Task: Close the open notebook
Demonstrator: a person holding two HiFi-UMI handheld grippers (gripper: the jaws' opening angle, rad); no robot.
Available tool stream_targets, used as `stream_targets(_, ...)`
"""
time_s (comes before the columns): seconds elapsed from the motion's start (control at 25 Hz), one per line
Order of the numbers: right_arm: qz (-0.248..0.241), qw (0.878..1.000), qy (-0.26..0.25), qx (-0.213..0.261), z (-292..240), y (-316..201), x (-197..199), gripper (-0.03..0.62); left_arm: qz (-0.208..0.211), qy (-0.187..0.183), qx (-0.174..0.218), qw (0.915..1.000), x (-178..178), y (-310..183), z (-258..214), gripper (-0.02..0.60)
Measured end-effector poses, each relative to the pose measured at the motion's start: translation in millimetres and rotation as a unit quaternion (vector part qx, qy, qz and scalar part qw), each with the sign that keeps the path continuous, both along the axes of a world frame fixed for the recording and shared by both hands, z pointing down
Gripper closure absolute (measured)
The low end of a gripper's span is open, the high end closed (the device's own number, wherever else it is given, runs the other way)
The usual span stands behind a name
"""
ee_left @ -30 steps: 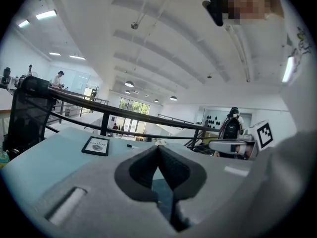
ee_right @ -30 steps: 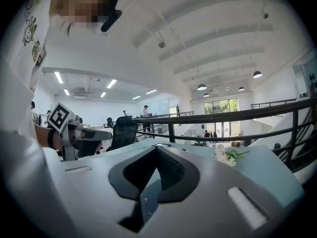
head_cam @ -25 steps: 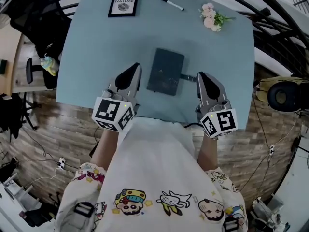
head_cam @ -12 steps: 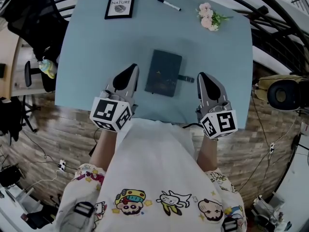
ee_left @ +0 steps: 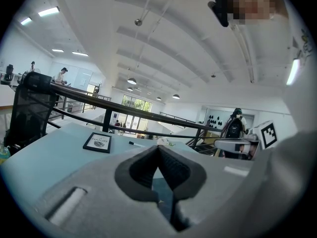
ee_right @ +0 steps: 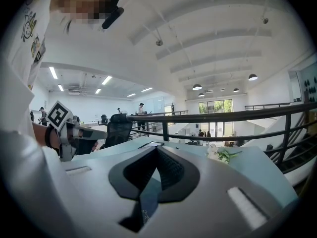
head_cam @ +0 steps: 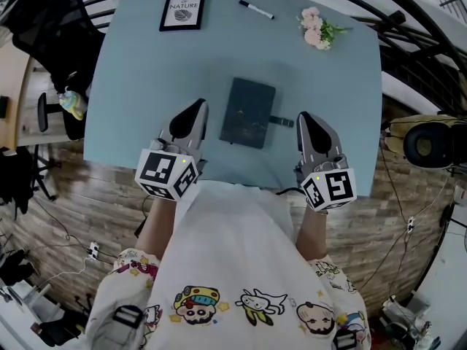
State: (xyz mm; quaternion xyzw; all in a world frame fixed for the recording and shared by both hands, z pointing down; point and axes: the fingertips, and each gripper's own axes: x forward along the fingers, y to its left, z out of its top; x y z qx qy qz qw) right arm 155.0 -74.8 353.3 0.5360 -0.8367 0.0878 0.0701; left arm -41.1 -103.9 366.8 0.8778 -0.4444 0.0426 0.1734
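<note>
A dark notebook (head_cam: 248, 112) lies closed on the light blue table (head_cam: 146, 64), its strap sticking out on the right side. My left gripper (head_cam: 197, 106) rests just left of it, jaws shut and empty. My right gripper (head_cam: 303, 117) sits to the notebook's right, beside the strap, also shut with nothing between its pads. In the left gripper view the left gripper (ee_left: 159, 148) shows its jaws meeting, and in the right gripper view the right gripper (ee_right: 156, 150) does too. A sliver of the notebook (ee_right: 148, 197) shows below the right jaws.
A framed print (head_cam: 182, 9), a black marker (head_cam: 256, 9) and a small pink flower sprig (head_cam: 317, 29) lie along the table's far side. A black office chair (head_cam: 44, 28) stands off the left edge. A railing runs behind the table.
</note>
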Motion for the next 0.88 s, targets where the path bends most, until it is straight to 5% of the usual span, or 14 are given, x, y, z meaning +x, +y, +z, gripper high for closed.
stream_targets(0.88, 0.003, 1.0, 0.001, -0.023, 12, 5, -1, 0.585, 0.0, 0.005, -0.007, 1.0, -1, 2, 4, 0.583)
